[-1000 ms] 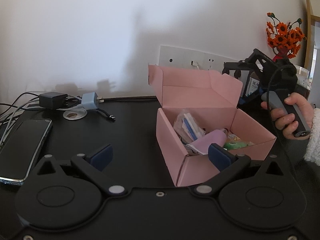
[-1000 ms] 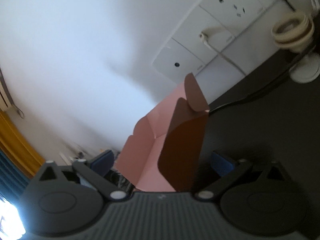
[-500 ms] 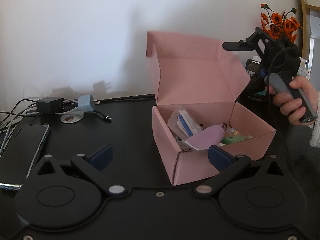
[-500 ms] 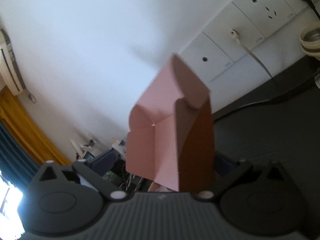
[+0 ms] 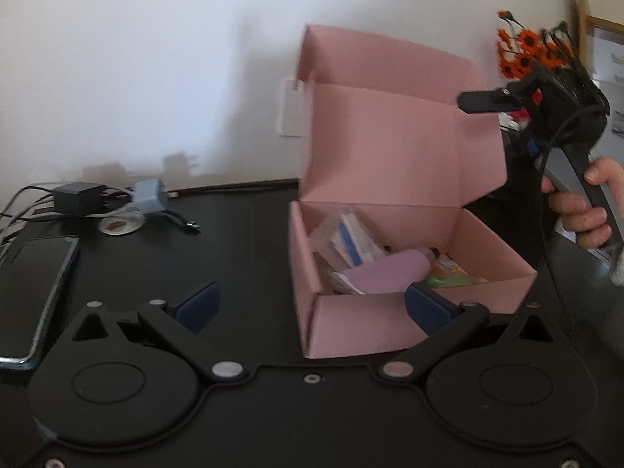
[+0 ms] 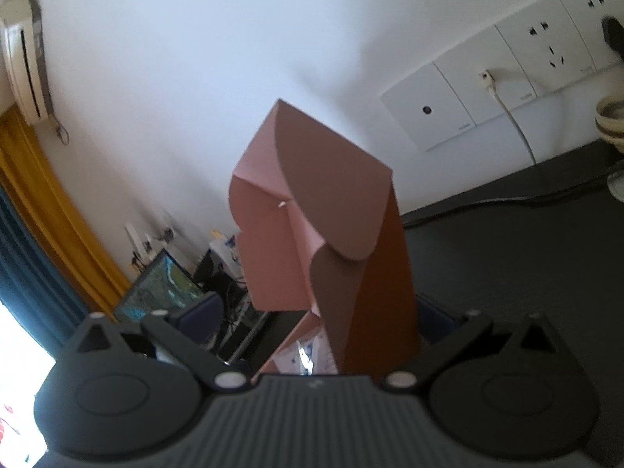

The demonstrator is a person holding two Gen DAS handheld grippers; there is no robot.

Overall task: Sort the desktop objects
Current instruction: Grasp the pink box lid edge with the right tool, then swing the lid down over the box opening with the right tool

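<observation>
Pink cardboard box [image 5: 390, 312] on the black desk, lid [image 5: 394, 144] raised upright, holding small items.

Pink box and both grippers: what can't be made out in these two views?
- Left wrist view: pink box contents are a jumble; the front wall hides the bottom, labels too small.
- Left wrist view: right gripper blurred; contact with the lid unclear.
- Right wrist view: the lid covers one finger.
- Left wrist view: phone cut off by the edge.

Orange flowers [image 5: 524, 54], wall sockets [image 6: 507, 78], an air conditioner [image 6: 27, 74]
</observation>
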